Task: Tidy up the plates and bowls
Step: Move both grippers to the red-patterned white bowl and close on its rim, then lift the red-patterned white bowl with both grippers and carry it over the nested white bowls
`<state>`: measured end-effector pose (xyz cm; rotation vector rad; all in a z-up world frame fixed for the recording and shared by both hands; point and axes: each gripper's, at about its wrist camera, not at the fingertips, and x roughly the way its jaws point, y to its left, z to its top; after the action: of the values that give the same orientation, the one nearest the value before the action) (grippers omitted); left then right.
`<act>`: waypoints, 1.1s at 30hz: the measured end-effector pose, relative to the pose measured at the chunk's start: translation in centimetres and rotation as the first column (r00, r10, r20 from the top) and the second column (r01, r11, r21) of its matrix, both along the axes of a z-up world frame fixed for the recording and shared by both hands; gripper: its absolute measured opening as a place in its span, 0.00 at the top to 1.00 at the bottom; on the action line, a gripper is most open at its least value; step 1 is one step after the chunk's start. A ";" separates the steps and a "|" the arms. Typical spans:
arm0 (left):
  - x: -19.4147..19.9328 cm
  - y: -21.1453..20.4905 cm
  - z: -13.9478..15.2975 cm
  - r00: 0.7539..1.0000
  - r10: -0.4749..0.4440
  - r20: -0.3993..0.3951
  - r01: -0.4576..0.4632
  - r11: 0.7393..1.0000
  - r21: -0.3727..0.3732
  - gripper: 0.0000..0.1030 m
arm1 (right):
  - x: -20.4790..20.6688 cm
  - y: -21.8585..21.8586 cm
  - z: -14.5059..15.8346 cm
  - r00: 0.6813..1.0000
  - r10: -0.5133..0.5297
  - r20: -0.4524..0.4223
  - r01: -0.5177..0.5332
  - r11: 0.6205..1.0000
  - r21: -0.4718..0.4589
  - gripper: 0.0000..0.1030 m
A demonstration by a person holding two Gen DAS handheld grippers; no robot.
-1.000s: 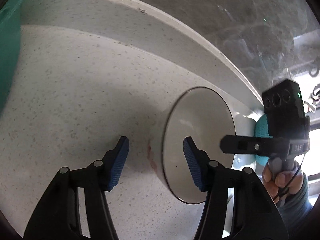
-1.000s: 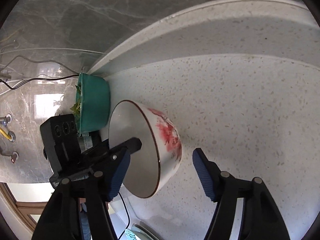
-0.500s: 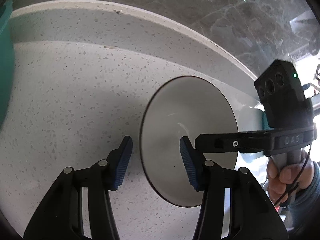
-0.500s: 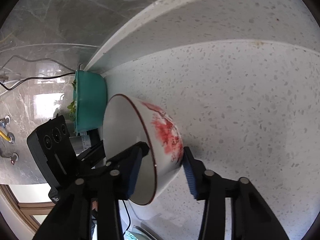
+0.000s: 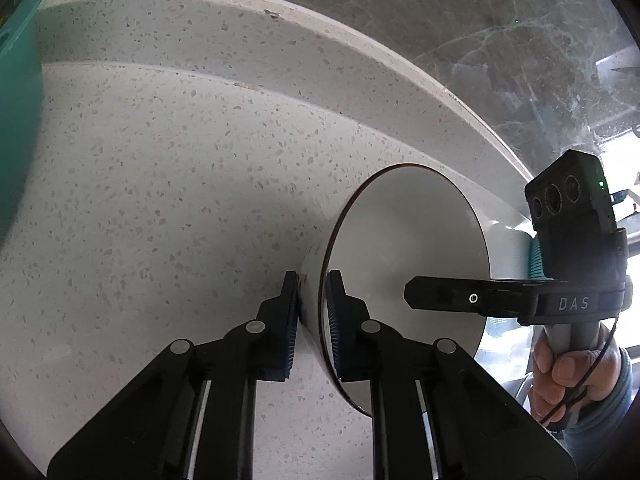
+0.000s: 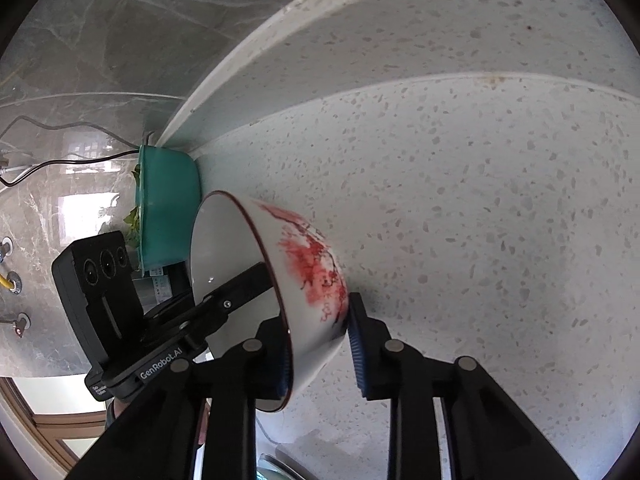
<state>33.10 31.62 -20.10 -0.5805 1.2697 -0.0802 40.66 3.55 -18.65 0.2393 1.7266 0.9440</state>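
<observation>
Since a second ago both grippers' jaws have been closing onto the empty red-patterned bowl (image 6: 280, 280) on the speckled counter (image 6: 480, 220), the left gripper (image 5: 312, 320) now pinching its near wall, the right gripper (image 6: 320, 352) clamping rim and base, both angled downward, a teal basin (image 6: 168, 208) behind.

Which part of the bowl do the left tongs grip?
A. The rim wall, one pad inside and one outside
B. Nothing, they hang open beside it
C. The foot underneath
A: in the left wrist view the left tongs pinch the bowl at its rim, one pad on each side of the wall.
</observation>
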 end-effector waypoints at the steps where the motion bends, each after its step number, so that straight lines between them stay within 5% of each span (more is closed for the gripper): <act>1: 0.0 -0.1 0.0 1.000 0.002 -0.002 -0.002 1.000 -0.004 0.88 | 0.0 -0.1 0.0 1.000 -0.003 -0.002 0.003 1.000 0.000 0.74; 18: -2.3 -4.1 4.7 0.999 -0.029 0.031 0.029 1.000 0.007 0.88 | -1.4 -2.8 4.4 0.999 -0.003 0.050 0.002 1.000 0.008 0.74; 33: -6.8 -17.9 10.8 0.976 -0.191 0.106 0.194 0.981 -0.018 0.88 | -5.9 -15.8 11.6 0.984 -0.097 0.147 0.089 0.994 0.057 0.72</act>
<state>26.25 13.70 -9.28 -0.4697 1.2224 -0.2870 34.79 -12.22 -7.05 0.2724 1.5425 0.9144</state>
